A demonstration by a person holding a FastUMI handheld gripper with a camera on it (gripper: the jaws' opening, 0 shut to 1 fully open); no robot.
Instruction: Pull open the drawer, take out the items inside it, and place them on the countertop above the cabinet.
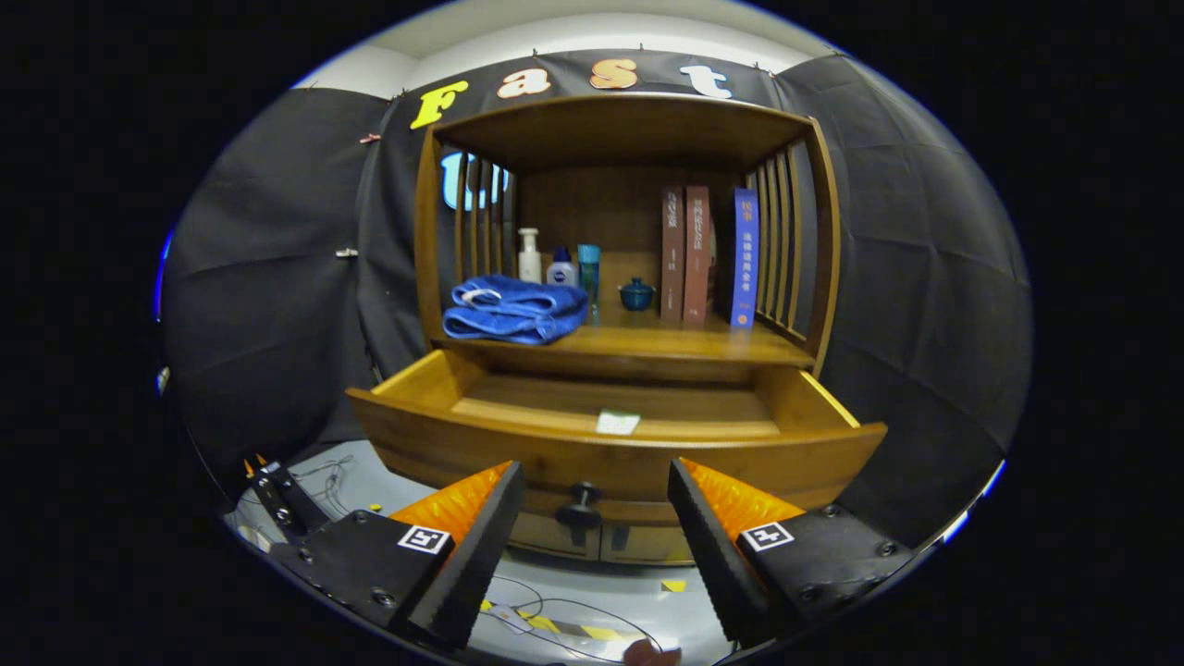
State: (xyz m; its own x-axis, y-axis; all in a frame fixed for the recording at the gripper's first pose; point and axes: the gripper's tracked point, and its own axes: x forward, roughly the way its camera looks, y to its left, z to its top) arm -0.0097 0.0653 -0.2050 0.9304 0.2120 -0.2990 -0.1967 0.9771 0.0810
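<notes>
Jaws spread, apart from knob (580,504) of pulled-out drawer (444,444).

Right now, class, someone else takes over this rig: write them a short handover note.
Gripper: open, holding nothing, fingers either side of the drawer knob, not touching it.
Drawer: pulled open. On its floor, a small white and green item.
Countertop: a folded blue towel, bottles, a small pot and books.
Done: drawer opened.
Left: lift the item out and set it on the countertop.
</notes>
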